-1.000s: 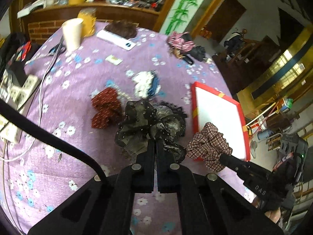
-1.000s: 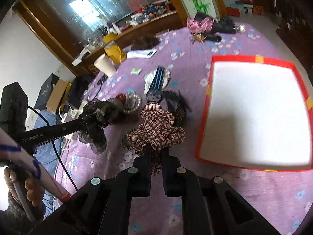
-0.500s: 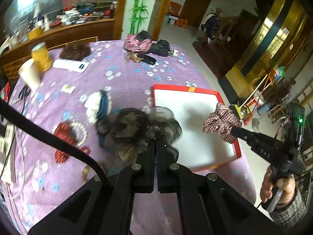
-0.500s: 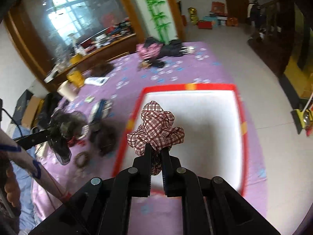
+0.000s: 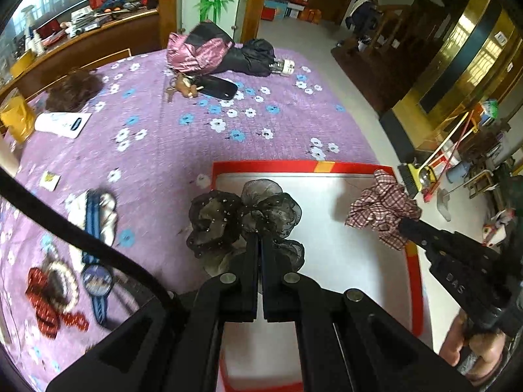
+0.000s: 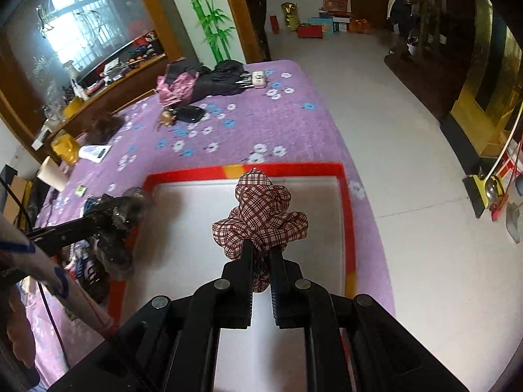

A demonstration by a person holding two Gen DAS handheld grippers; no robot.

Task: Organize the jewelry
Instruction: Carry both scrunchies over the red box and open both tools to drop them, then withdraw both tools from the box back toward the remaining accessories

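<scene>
In the left wrist view, the red-rimmed tray (image 5: 271, 165) lies on the purple flowered tablecloth (image 5: 183, 137). Its white floor holds nothing; the two scrunchies seen over it hang in the grippers. The left gripper (image 5: 260, 245) has its fingers pressed together on the black mesh scrunchie (image 5: 242, 215), a sheer, ruffled ring dotted with small pale beads, which hangs over the tray's left edge. The right gripper (image 5: 407, 225) comes in over the tray's right rim, clamping the plaid scrunchie (image 5: 380, 205), a crumpled dark red and white check. Left of the tray, on the cloth, lie a blue wristwatch (image 5: 96, 261), a pale bead bracelet (image 5: 65, 281) and a red patterned hair tie (image 5: 42, 307), all blurred.

In the right wrist view, the tray (image 6: 348, 215) fills the middle, its white floor again bare. The right gripper (image 6: 260, 250) keeps a narrow gap, filled by the plaid scrunchie (image 6: 261, 215), whose folds bunch up above the fingertips, over the tray's middle. At the tray's left rim, the left gripper (image 6: 94, 225) holds the black mesh scrunchie (image 6: 117, 222), here dark and blurred.
</scene>
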